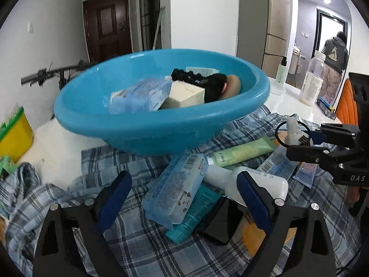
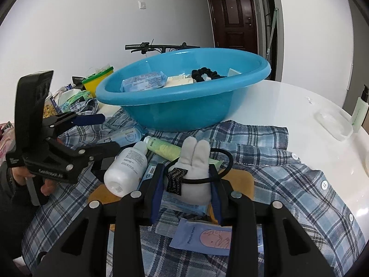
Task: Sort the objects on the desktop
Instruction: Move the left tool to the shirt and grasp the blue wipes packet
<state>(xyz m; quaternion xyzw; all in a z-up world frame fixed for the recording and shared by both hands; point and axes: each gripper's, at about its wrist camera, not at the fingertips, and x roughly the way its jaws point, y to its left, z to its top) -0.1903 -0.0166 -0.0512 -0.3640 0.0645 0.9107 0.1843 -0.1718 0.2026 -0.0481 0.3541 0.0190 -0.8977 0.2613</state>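
White table (image 2: 288,106) under a plaid shirt (image 2: 288,184) carries the work; pale walls and a dark door stand behind.

Right tongs (image 2: 188,184): clenched on a small grey plush charm (image 2: 196,159) with a black elastic loop (image 2: 227,161), held above the pile and not yet delivered.

Left tongs (image 1: 184,191): released, jaws spread wide, nothing between the pads. They point down at a blue wipes pack (image 1: 175,191), which lies on top of a teal tube (image 1: 196,217) and beside a white bottle (image 1: 249,182). Judgement: the wipes pack is the likely next pick.

Remaining on the shirt, unsorted: the wipes pack, teal tube, white bottle, a green tube (image 1: 244,152), a black object (image 1: 221,221) of uncertain kind, a blue sachet (image 2: 207,235), an orange-brown flat piece (image 2: 239,180) under the pile, and at least one more light-blue packet.

Container: a blue basin (image 1: 161,129) stands just behind the pile, its base partly on the shirt. Contents visible: one blue wipes pack (image 1: 143,97), a cream box (image 1: 184,94), a black scrunchie (image 1: 198,80), a tan rounded item (image 1: 234,85) and a white card or packet at the far wall. The basin has ample room left.

Progress, as a judgement: roughly a third to a half done; about five items are in, and more than that are still out.

Elsewhere on the table: a yellow tub (image 1: 13,133), a clear bottle (image 1: 313,80), a pump bottle (image 2: 359,110) and a clear lid (image 2: 334,122); whether these belong to the sort I cannot tell.
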